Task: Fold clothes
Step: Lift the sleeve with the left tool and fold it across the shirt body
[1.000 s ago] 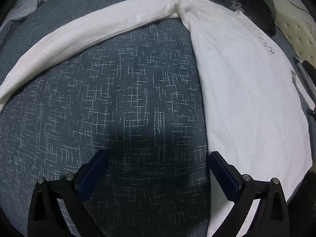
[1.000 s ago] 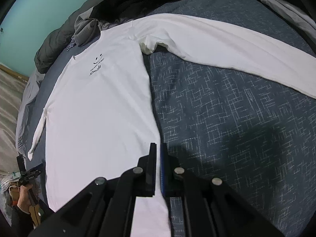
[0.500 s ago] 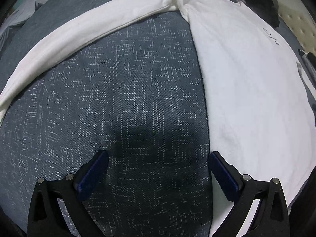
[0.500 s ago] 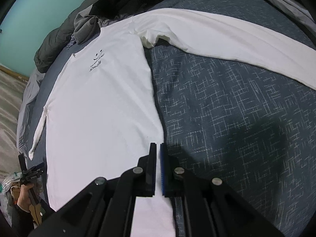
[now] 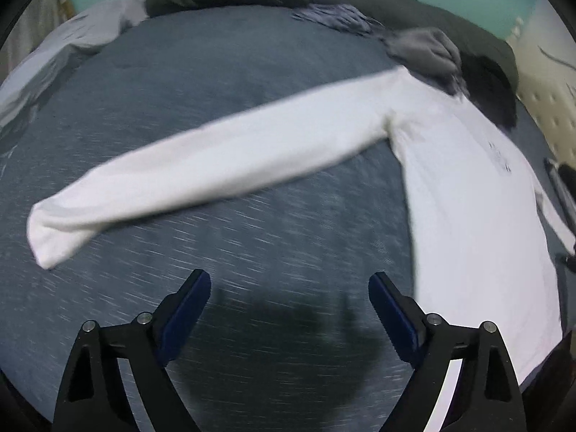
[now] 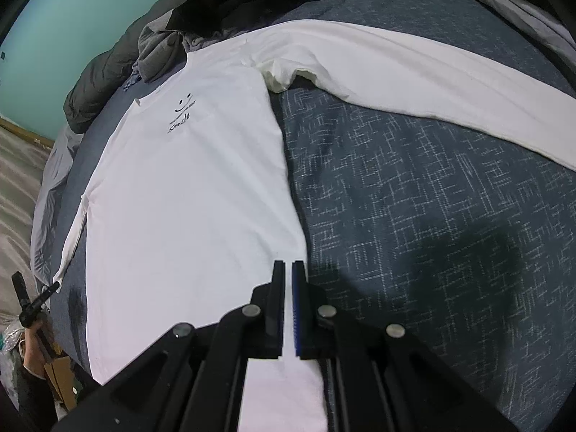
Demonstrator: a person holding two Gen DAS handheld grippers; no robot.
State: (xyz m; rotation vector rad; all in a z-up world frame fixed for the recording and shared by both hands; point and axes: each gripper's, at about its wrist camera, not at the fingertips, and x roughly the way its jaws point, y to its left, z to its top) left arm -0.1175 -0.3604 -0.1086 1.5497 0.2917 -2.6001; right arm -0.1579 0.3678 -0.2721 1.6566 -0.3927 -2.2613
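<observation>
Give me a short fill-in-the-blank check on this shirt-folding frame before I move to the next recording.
1. The shirt lying on the blue bedspread is ____ in colour.
2. The right gripper has its jaws ____.
3. The left gripper hangs above the ____, holding nothing.
4. The sleeve is stretched out ____ from the shirt's body.

Missing words: white; shut; bedspread; sideways

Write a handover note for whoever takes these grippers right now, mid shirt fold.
Left hand-held gripper: open, empty above the blue bedspread; jaws have just been closing slightly.
Right hand-held gripper: shut, at the side edge of the white long-sleeved shirt near the hem; a grip on the fabric cannot be confirmed.
Shirt lies flat, print up, one sleeve stretched out sideways.
Done: spread out. Left: fold the sleeves in, then the body.
</observation>
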